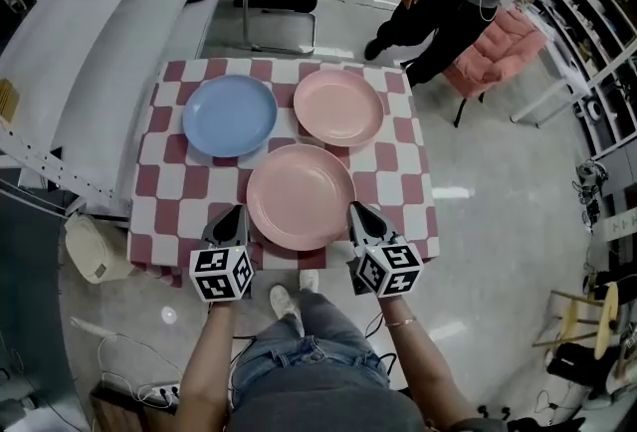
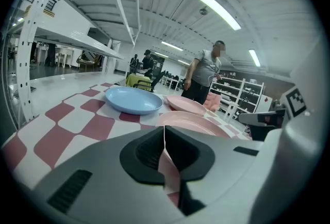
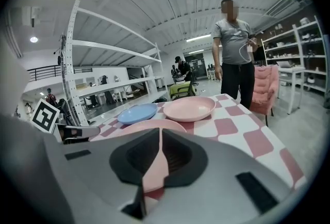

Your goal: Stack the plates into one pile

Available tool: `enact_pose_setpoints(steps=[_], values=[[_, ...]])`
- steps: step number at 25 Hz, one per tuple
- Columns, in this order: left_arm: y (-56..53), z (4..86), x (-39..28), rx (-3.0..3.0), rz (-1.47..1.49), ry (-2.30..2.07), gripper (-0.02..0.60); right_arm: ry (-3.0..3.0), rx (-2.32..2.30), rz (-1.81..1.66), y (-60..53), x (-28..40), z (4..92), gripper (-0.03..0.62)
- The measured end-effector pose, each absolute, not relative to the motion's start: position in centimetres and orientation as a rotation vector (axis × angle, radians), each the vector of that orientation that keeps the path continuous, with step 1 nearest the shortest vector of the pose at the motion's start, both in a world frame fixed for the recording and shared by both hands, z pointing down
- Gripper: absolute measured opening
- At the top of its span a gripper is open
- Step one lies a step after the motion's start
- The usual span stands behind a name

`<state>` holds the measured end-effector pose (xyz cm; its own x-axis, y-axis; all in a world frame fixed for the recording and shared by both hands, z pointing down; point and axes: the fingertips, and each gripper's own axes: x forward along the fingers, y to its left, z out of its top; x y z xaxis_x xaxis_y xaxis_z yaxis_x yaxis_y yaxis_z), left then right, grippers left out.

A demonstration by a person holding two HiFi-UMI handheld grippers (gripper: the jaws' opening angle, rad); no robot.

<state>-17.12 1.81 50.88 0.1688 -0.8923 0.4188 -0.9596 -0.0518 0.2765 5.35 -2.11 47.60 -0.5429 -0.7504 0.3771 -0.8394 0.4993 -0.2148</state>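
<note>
1. Left hand-held gripper [image 1: 238, 212]: jaws fully together, nothing between them. It sits at 8 o'clock of the near pink plate [image 1: 301, 196], just beside the rim; I can't tell if it touches.
2. Right hand-held gripper [image 1: 355, 210]: jaws pressed together too, empty, at 4 o'clock of the same plate and just beside its rim.
3. Three plates, all flat on the checkered surface [image 1: 403, 171], none stacked yet. The near pink plate is at 6 o'clock of the surface. The blue plate [image 1: 230, 115] is at 11 o'clock and the far pink plate [image 1: 338, 108] at 1 o'clock. The two far plates are close but apart, and the near one sits just below the gap between them.
4. Handling, my guess: matte and thin-walled, so probably plastic. That means light, stiff and not very fragile, but smooth enough to slip in a pinch.
5. Where to hold: the raised rim is the only part my jaws can get onto. I'd open a little and pinch the rim on the side facing me, with one jaw over the lip and one under. A one-sided grip will let the plate droop, so I'd keep it level.
6. Contents: all three plates are shallow and empty, with no food or liquid, so nothing can spill.
7. They look about the same size, so they should nest; any one can be the base.
</note>
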Motion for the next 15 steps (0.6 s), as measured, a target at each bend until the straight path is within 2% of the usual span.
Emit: enact_pose_setpoints(steps=[4,8,15], values=[[1.4,51.4,-17.1,1.949,0.196,-1.735,0.048,-2.476,1.366,0.569,-2.9,5.7,48.4,0.017],[0.9,51.8,-17.2,1.932,0.21,-1.721,0.066,-2.448,1.367,0.613,-3.8,5.9,48.9,0.096],[-0.2,53.0,-17.5,1.867,0.226,-1.719,0.104,-2.4,1.342,0.68,-5.3,6.5,50.7,0.153]])
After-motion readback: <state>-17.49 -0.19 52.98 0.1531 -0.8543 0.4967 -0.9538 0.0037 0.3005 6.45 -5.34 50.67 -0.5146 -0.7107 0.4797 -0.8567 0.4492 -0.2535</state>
